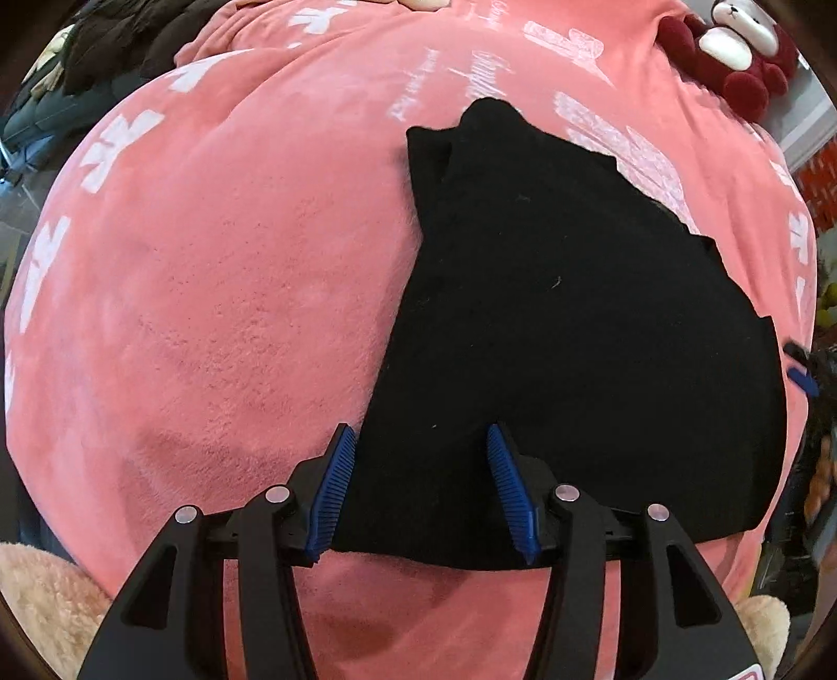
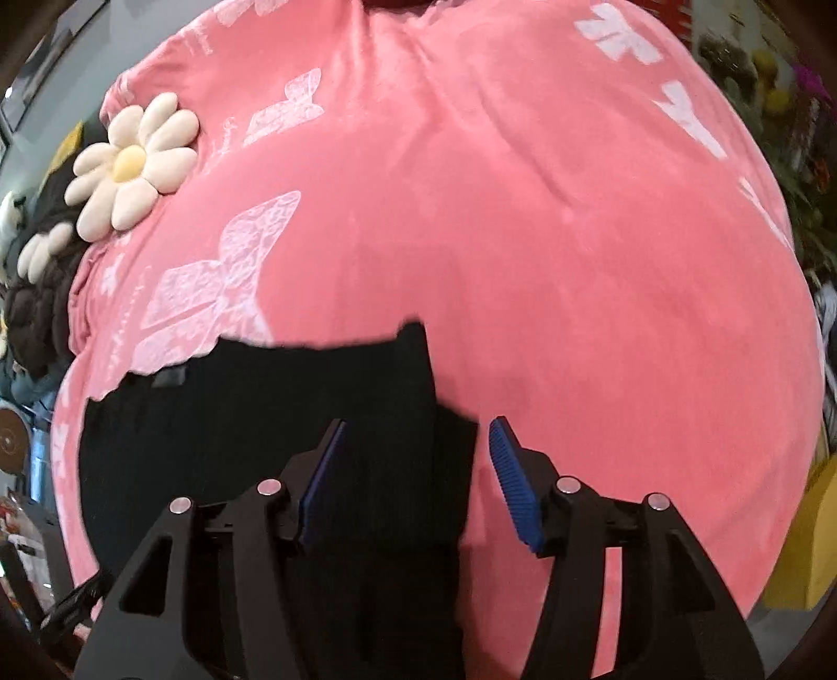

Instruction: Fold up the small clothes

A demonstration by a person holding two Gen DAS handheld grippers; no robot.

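Jaws parted on both the left gripper [image 1: 418, 460] and right gripper [image 2: 418, 450], nothing pinched.
Black garment [image 1: 575, 324] lies folded on pink blanket [image 1: 235, 287], beneath both grippers' blue pads [image 1: 329, 491].

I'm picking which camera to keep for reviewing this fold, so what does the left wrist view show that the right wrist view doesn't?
Only the left wrist view shows the red teddy bear at the top right, the beige plush at the bottom left, and the whole outline of the black garment.

Only the right wrist view shows the daisy cushion and a yellow object at the right edge.

Both show the black garment on the pink blanket, with each view's own gripper, left and right, open over one of its edges.
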